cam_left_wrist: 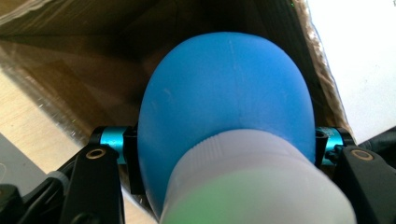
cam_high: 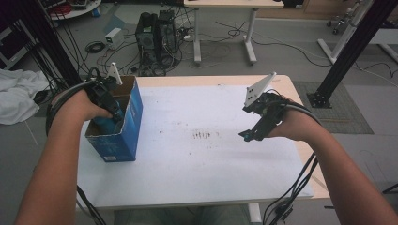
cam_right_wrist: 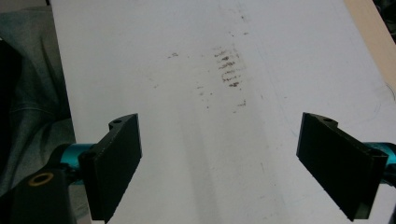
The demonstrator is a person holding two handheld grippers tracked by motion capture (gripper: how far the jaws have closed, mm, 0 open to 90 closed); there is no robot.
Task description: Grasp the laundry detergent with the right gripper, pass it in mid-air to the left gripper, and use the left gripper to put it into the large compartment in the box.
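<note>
Left gripper (cam_left_wrist: pixel 224 149) clamps a rounded blue plastic bottle with a white ribbed cap (cam_left_wrist: pixel 224 98) inside the open blue cardboard box (cam_high: pixel 133 112) at nine o'clock; its base is hidden. Right gripper (cam_right_wrist: pixel 219 158) gapes over the white tabletop (cam_high: pixel 197 164).

The high view looks forward and down from above the person's side, taking in the whole white table (cam_high: pixel 197 154) at mid-frame with the floor beyond along the top. The left gripper view sits very close, facing down into the brown inside of the cardboard box (cam_left_wrist: pixel 70 70), the same blue box (cam_high: pixel 123 125) seen at left centre of the high view. The right gripper view hovers near the tabletop, facing the smudge marks (cam_right_wrist: pixel 229 70) that the high view shows at centre (cam_high: pixel 205 135).
</note>
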